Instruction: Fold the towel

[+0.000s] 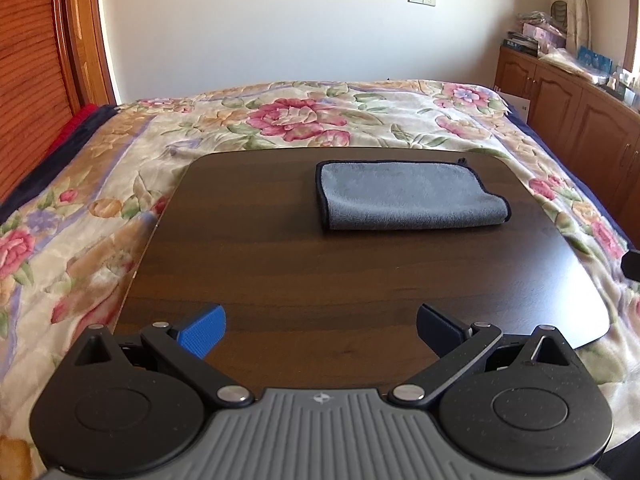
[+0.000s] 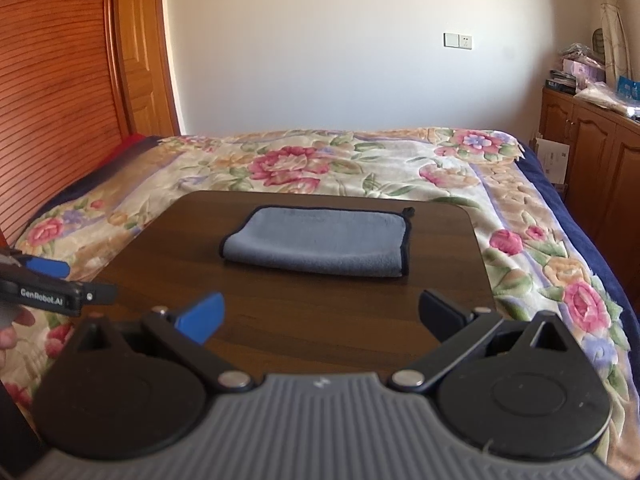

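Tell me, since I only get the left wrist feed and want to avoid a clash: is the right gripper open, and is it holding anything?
Observer: The right gripper is open and empty, above the near part of the wooden board.
Operator: How close is it to the towel?
Observer: The grey towel lies folded ahead of it, clearly apart from both fingers.
Operator: Where does my gripper sit from that side?
Observer: The left gripper shows side-on at the left edge of the right wrist view, by the board's left side.
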The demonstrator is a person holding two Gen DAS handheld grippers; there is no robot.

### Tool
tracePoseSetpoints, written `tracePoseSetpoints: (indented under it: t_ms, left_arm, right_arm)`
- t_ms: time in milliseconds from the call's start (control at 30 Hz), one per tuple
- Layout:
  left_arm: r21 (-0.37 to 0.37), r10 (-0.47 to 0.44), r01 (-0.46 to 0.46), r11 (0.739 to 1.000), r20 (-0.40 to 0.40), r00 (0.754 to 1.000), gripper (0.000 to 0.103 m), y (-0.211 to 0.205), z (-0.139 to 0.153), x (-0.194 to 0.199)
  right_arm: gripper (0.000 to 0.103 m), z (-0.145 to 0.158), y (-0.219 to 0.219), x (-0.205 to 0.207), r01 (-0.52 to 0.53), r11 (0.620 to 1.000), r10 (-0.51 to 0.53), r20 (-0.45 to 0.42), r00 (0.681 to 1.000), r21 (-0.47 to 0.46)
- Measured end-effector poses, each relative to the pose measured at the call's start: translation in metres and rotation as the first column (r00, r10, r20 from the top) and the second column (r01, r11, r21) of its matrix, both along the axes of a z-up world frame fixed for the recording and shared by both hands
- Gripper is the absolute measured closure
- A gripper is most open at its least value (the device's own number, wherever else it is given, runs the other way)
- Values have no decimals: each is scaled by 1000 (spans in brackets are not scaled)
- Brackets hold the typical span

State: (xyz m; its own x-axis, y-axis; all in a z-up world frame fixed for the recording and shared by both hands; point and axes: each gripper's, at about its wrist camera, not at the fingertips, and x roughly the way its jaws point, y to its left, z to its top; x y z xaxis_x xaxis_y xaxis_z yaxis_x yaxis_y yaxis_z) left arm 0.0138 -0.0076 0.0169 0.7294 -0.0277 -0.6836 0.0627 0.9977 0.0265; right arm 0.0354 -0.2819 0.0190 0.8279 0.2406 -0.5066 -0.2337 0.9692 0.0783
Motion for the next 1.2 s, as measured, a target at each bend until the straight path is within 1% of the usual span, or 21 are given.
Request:
tracePoseSetpoints:
  t_ms: [100, 167, 300, 367, 467, 567, 867, 1200]
  left_arm:
    - [33, 4, -5, 999, 14, 1000, 3, -1, -5, -3]
    - [40, 16, -17, 999, 17, 1000, 3, -1, -8, -4]
    - [19, 32, -32, 999, 16, 999, 3, 0, -13, -7]
    - [15, 36, -37, 999, 12, 999, 3, 0, -16, -8]
    - [10, 50, -50, 999, 10, 999, 3, 1, -20, -10]
    - [-1, 57, -57, 998, 0, 998, 3, 3, -23, -11]
    - [18, 44, -44, 999, 7, 999, 3, -1, -26, -12]
    - [19, 48, -48, 999, 15, 999, 3, -1, -26, -13]
  right_arm:
    - [0, -4, 1, -2, 9, 1000, -9, 0, 1000, 0]
    - [0, -7, 1, -1, 13, 1000, -13, -6, 1000, 4]
    - [0, -15, 1, -2, 27, 1000, -27, -1, 1000, -1]
    - [0, -18, 0, -2, 37, 999, -37, -8, 999, 2]
    - [0, -22, -1, -3, 55, 998, -55, 4, 998, -4]
    - [0, -26, -3, -2, 60, 998, -60, -9, 998, 6]
    - [0, -32, -6, 1, 81, 997, -81, -28, 996, 7]
    - [0, -35, -7, 2, 92, 996, -91, -37, 995, 8]
